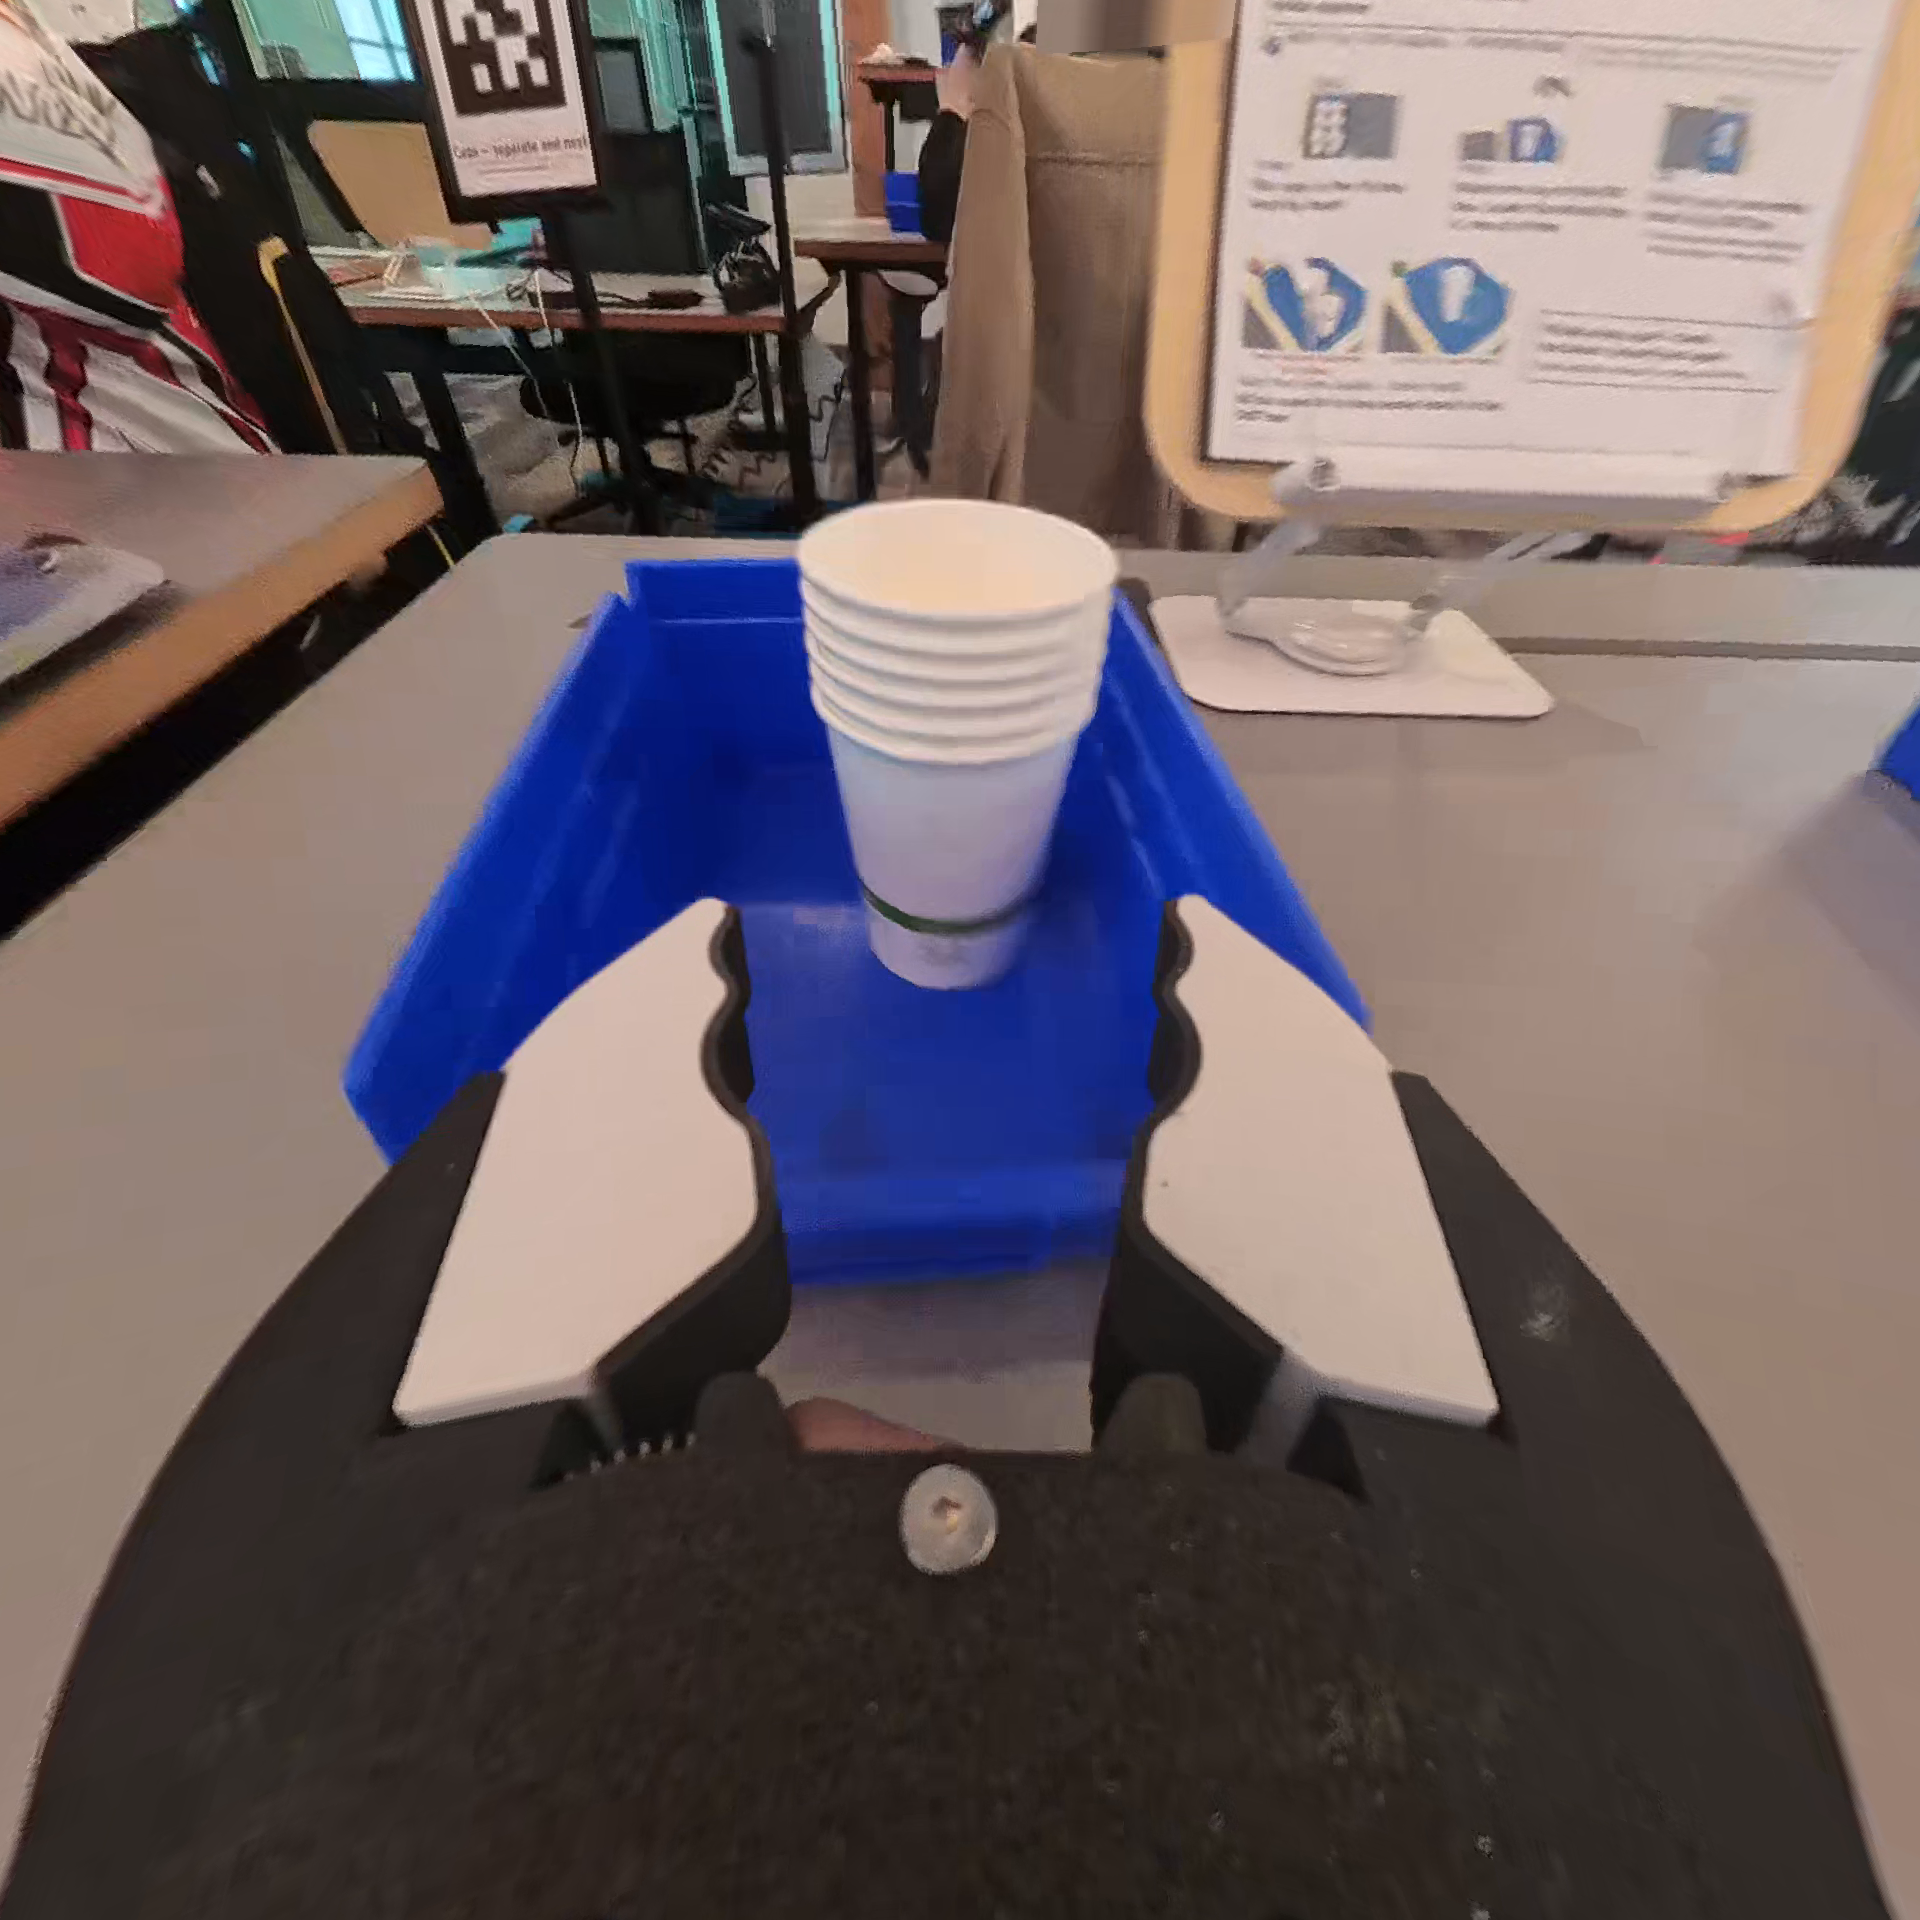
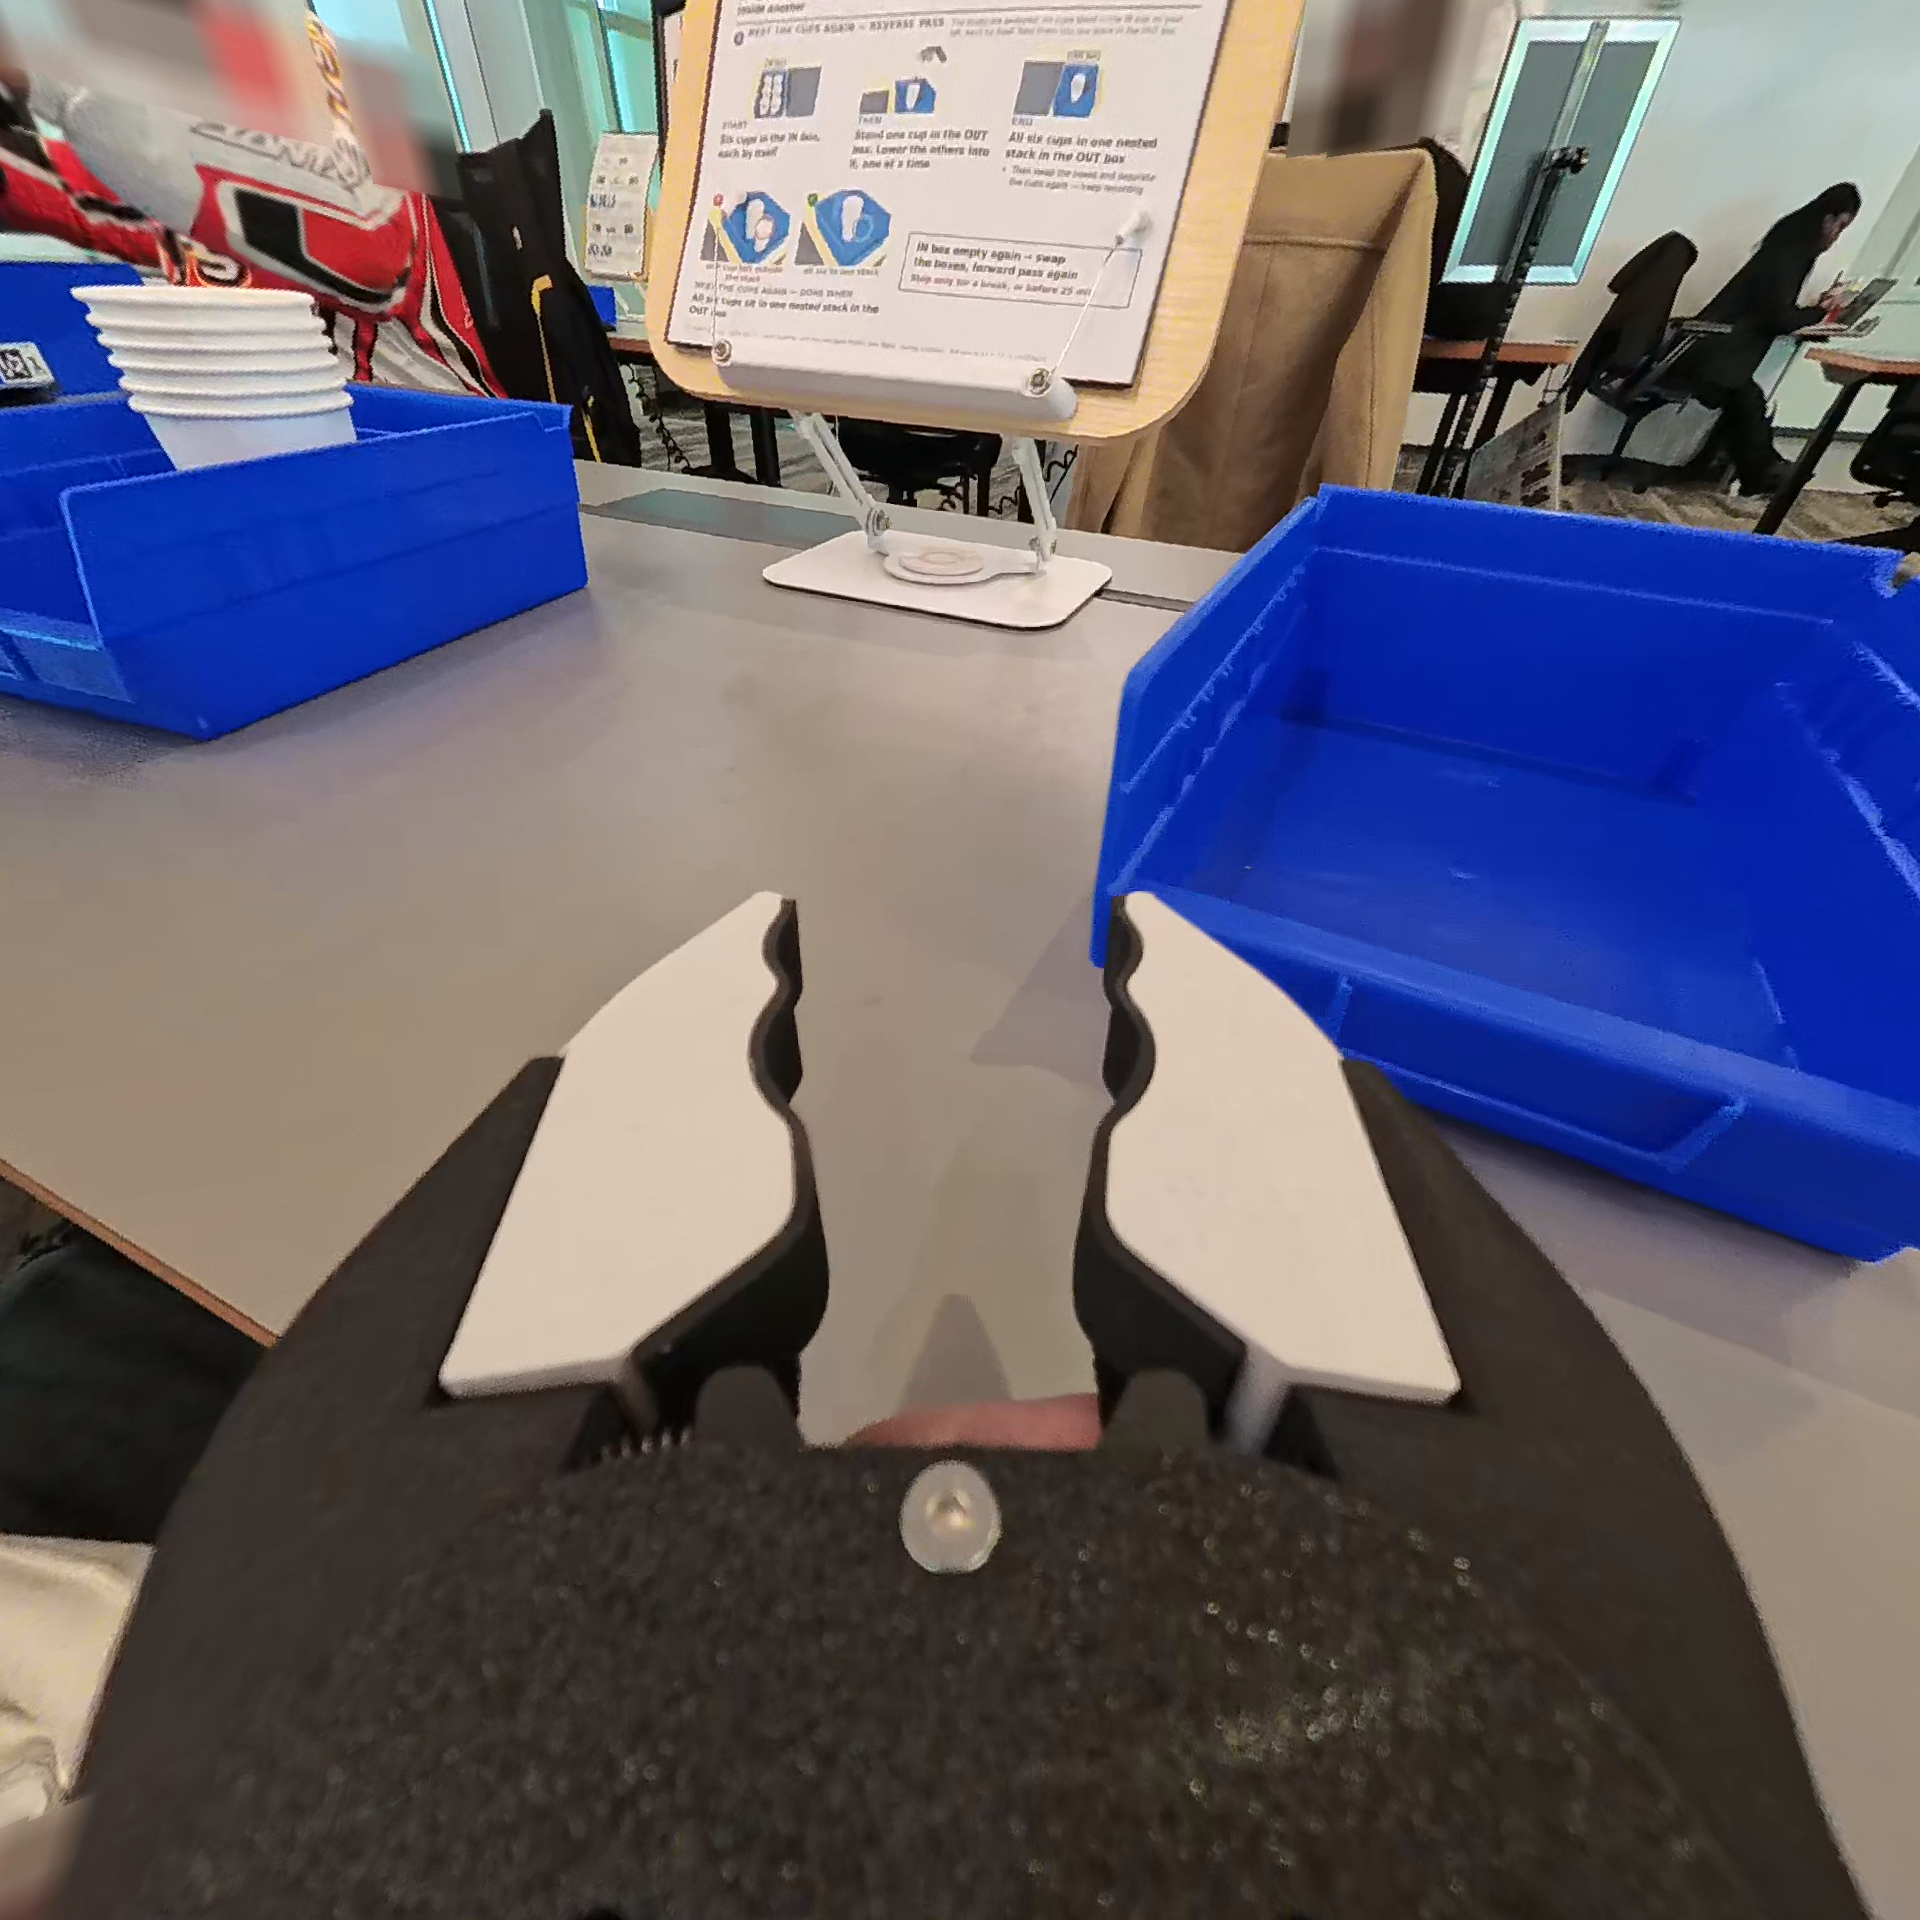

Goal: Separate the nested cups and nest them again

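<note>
At frame centre, a nested stack of white cups (image 1: 951, 727) stands upright in a blue bin (image 1: 582, 883) on the grey counter (image 1: 1610, 987); the left hand-held gripper (image 1: 951, 935), jaws apart, fills the lower frame.

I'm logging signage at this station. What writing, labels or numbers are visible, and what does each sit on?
I don't copy out writing; here is what bears it.
Instruction sheet on a wooden board behind the table: printed text with small pictures.
Sign on a black stand: black-and-white square pattern, blurred caption below.
Stack of cups: faint print under a green band, too blurred to read.
Jersey, red and white: partial lettering.
</note>
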A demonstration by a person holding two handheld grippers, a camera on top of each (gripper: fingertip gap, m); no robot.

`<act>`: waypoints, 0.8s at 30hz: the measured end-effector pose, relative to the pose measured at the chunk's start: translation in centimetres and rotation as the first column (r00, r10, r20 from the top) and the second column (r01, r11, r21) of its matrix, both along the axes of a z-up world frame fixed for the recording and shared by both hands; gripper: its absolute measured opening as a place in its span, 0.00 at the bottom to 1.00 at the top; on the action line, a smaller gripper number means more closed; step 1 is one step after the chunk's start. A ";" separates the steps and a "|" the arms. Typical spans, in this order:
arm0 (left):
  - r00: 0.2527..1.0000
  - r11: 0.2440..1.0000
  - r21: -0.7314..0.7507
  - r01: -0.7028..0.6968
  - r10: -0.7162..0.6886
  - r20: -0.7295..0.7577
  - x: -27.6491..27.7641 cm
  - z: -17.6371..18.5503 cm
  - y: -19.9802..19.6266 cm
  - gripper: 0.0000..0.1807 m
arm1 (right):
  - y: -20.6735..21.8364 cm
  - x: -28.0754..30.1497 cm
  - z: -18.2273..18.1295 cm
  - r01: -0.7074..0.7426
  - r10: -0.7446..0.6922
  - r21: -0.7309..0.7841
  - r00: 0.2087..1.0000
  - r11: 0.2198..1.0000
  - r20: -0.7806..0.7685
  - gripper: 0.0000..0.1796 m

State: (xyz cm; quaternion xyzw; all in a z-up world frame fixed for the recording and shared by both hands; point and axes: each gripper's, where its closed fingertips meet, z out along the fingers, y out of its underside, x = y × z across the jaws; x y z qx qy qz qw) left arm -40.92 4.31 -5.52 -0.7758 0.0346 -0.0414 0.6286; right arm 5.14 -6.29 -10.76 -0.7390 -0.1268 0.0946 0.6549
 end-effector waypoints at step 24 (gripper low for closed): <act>0.948 0.898 -0.370 0.239 -0.298 -0.111 2.1 -6.9 16.0 0.51 | 0.0 -0.1 -0.1 -0.016 0.015 -0.014 1.000 1.000 -0.006 0.29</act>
